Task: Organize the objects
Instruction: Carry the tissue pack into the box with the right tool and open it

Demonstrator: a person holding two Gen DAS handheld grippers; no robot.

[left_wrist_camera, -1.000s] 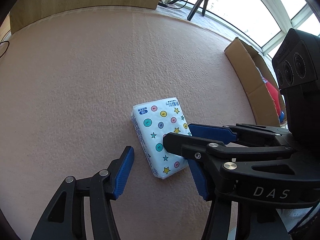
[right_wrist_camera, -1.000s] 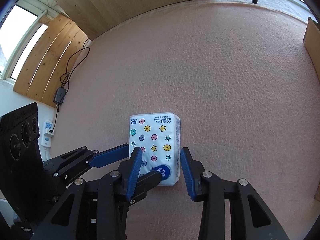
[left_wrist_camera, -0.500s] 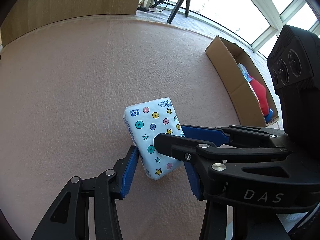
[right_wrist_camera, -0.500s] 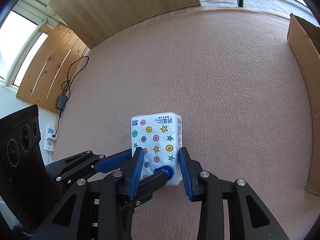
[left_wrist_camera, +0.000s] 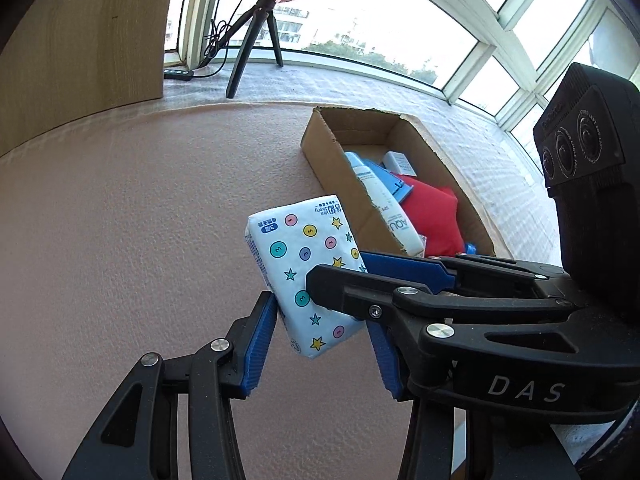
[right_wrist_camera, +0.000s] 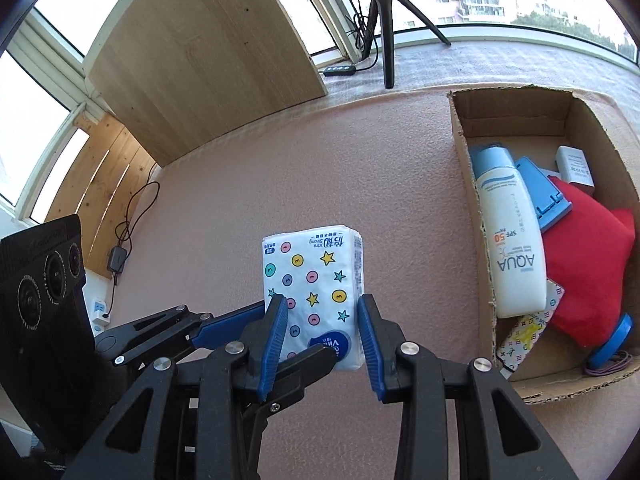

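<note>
A pink textured tabletop (right_wrist_camera: pixel 360 168) carries an open cardboard box (right_wrist_camera: pixel 470 184), ahead and right of the right hand-held gripper (right_wrist_camera: pixel 322 340).

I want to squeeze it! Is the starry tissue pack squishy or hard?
Probably squishy: the tissue pack has soft plastic wrap and rounded corners. Likely light, since it appears lifted between the jaws of both grippers. The smooth wrap might slip.

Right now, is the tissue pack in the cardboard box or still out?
Out: the tissue pack sits clamped between both grippers, beside the cardboard box, over the carpet.
</note>
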